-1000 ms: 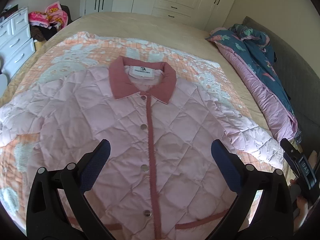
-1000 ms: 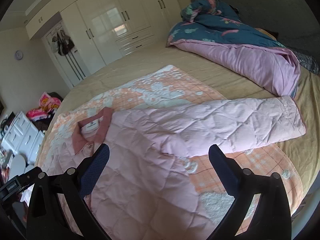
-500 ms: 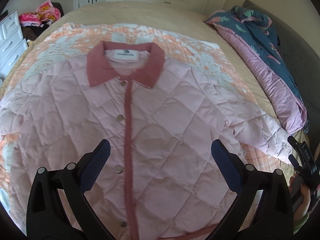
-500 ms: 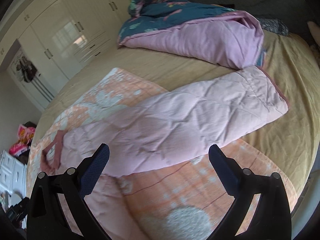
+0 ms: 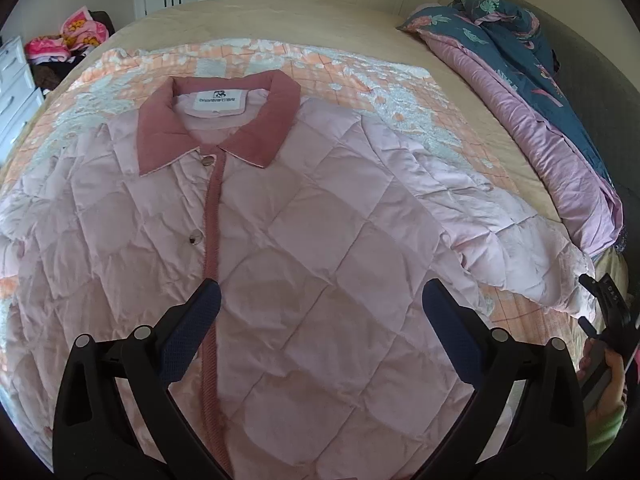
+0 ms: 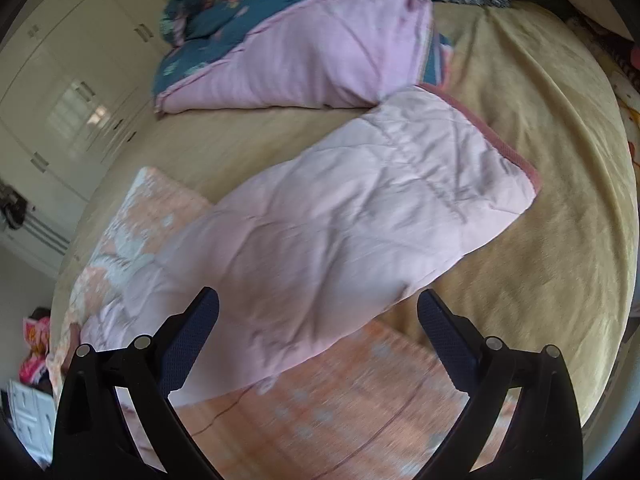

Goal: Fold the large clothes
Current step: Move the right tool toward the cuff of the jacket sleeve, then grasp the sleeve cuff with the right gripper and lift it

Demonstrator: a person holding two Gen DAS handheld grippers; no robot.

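A pale pink quilted jacket (image 5: 304, 240) lies flat and face up on a bed, filling the centre of the left wrist view, its darker pink collar (image 5: 218, 120) toward the upper middle of the frame and its buttoned front strip running down toward the lower left. The left gripper (image 5: 320, 316) sits at the bottom of that frame with its two blue-padded fingers spread wide, holding nothing; the jacket's chest panel shows in the gap between them, and whether the pads touch the fabric cannot be told. In the right wrist view, one sleeve (image 6: 360, 216) of the jacket stretches diagonally from the lower left to the upper right, ending in a dark pink cuff (image 6: 504, 140). The right gripper (image 6: 318, 320) is at the bottom of this frame, fingers also spread wide and gripping nothing, with the near edge of the sleeve lying between them. The jacket rests on an orange and white patterned blanket (image 5: 360, 76), which lies on a beige bedspread (image 6: 540, 240). A bundled teal and lilac duvet (image 6: 304, 52) sits at the upper centre of the right wrist view, just beyond the cuff. White wardrobe doors (image 6: 60, 92) fill the upper left. No containers are visible in either view. This view is slightly blurred.
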